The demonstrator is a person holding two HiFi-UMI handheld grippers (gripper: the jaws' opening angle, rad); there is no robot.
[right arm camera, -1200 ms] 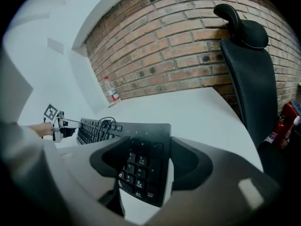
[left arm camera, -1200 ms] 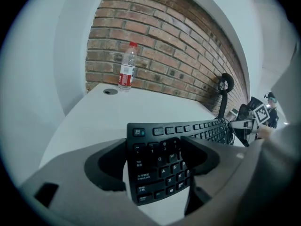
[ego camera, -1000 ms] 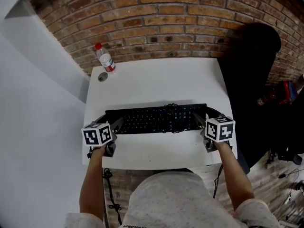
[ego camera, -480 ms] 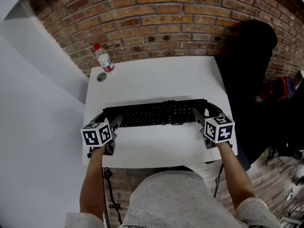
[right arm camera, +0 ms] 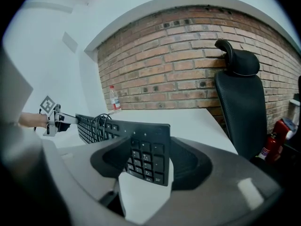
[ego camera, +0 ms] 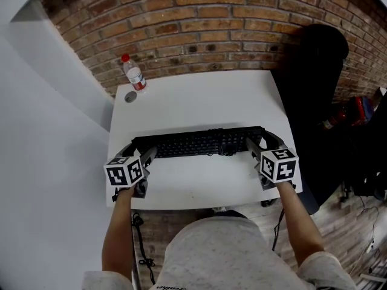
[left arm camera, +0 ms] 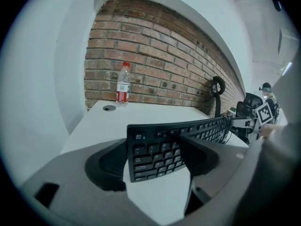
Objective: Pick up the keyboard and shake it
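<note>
Head view: our left gripper (ego camera: 144, 154) and right gripper (ego camera: 256, 145) clamp the ends of a keyboard (ego camera: 196, 144) we judge light, stiff, slick.

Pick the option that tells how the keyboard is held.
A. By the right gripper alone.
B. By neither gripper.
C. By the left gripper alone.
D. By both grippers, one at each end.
D: the left gripper has its jaws on one end of the keyboard, the right gripper on the other end.

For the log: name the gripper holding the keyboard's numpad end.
Right gripper: the keyboard has its numpad between those jaws; the left gripper clamps the other end.
</note>
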